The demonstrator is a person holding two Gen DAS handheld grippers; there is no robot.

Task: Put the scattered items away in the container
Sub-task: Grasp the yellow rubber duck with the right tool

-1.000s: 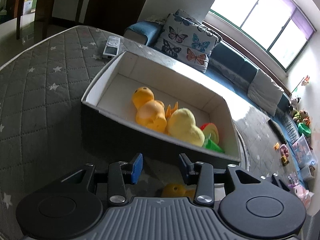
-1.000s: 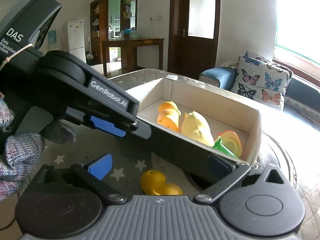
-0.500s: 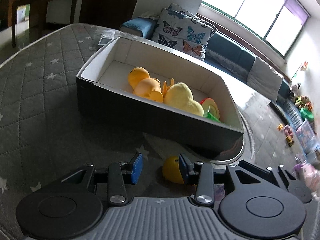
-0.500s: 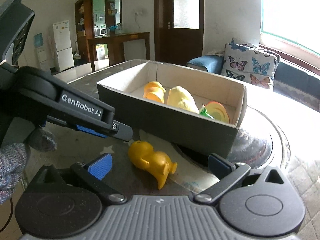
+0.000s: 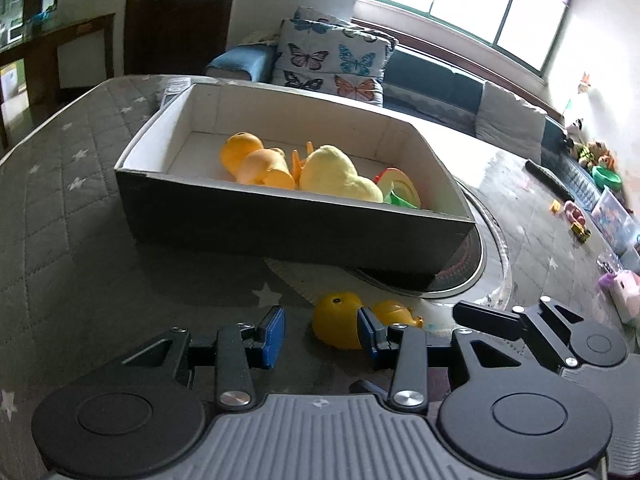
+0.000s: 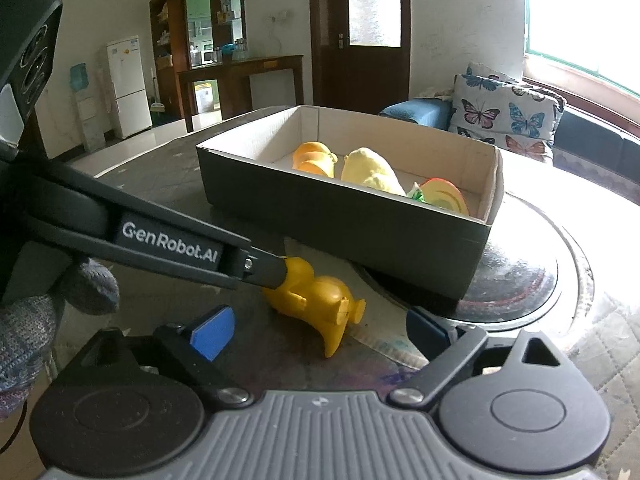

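Note:
A loose yellow rubber duck [image 5: 336,320] [image 6: 316,300] lies on its side on the grey star-quilted cover, just in front of the dark cardboard box [image 5: 280,224] [image 6: 344,216]. My left gripper [image 5: 320,332] is open, and its right pad overlaps the duck's head. In the right wrist view a left finger [image 6: 264,268] touches that head. My right gripper [image 6: 320,334] is low behind the duck. Its jaws are closing with the duck between them, and the pads stand clear of it. The box holds an orange duck [image 5: 252,158], a yellow plush [image 5: 336,176] and a rainbow toy [image 5: 400,188].
The box's right end rests on a round metal-rimmed disc [image 5: 480,256]. A butterfly cushion [image 5: 332,60] and a sofa stand behind. Small toys [image 5: 576,220] lie at the far right. A knit-gloved hand [image 6: 24,320] holds the left gripper.
Both grippers have come lower and closer to the loose duck. The left finger now reaches the duck's head. The right jaws have narrowed a little.

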